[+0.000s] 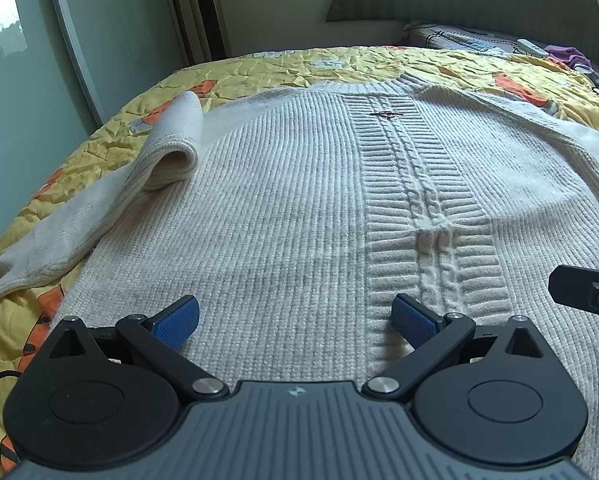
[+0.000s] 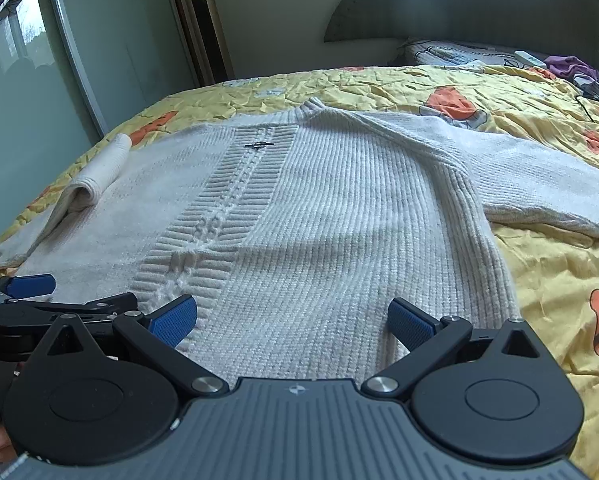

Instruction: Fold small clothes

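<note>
Since the knit is soft: expect sag and drape, not stiffness.
Sweater (image 1: pixel 283 200): flat on bed (image 1: pixel 339 64), collar at 12 o'clock.
Left hand-held gripper (image 1: pixel 295 320): jaws apart, empty.
Right hand-held gripper (image 2: pixel 291 320): jaws apart, empty.
Grasp: hem corners, 6 o'clock.

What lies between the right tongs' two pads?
Only the sweater: its ribbed hem fills the gap of the open right tongs, nothing gripped. The right wrist view shows it.
</note>
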Motion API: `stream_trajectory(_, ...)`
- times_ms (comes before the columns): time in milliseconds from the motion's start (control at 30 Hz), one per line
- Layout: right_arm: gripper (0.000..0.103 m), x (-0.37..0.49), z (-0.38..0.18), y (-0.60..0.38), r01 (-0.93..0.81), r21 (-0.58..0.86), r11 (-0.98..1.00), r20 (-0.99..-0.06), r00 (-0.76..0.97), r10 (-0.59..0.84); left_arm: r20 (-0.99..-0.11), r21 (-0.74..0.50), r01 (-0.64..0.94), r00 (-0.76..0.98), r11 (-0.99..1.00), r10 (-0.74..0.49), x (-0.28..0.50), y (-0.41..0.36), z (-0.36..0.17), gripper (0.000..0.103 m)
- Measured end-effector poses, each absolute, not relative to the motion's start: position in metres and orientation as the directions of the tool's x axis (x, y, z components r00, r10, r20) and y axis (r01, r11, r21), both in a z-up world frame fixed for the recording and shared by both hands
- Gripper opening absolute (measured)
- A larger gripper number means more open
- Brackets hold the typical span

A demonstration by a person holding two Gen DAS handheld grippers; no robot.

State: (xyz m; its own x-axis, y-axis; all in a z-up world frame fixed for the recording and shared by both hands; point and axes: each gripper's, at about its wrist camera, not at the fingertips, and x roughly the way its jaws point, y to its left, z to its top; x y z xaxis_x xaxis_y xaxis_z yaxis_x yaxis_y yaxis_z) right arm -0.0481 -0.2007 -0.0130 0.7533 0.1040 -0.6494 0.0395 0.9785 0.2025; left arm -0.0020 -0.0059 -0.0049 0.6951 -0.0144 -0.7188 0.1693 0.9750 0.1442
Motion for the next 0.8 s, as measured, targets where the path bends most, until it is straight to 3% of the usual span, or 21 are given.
stream_trajectory(800, 0.103, -0.0490, -0.0150, -0.2040, 0.043, 0.225, 0.973, -0.644, 0.756, 0.115, -0.718, 0.150, 0.166, 0.696, 0.975, -0.007, -0.0026, -0.0080, -0.0065, 0.103)
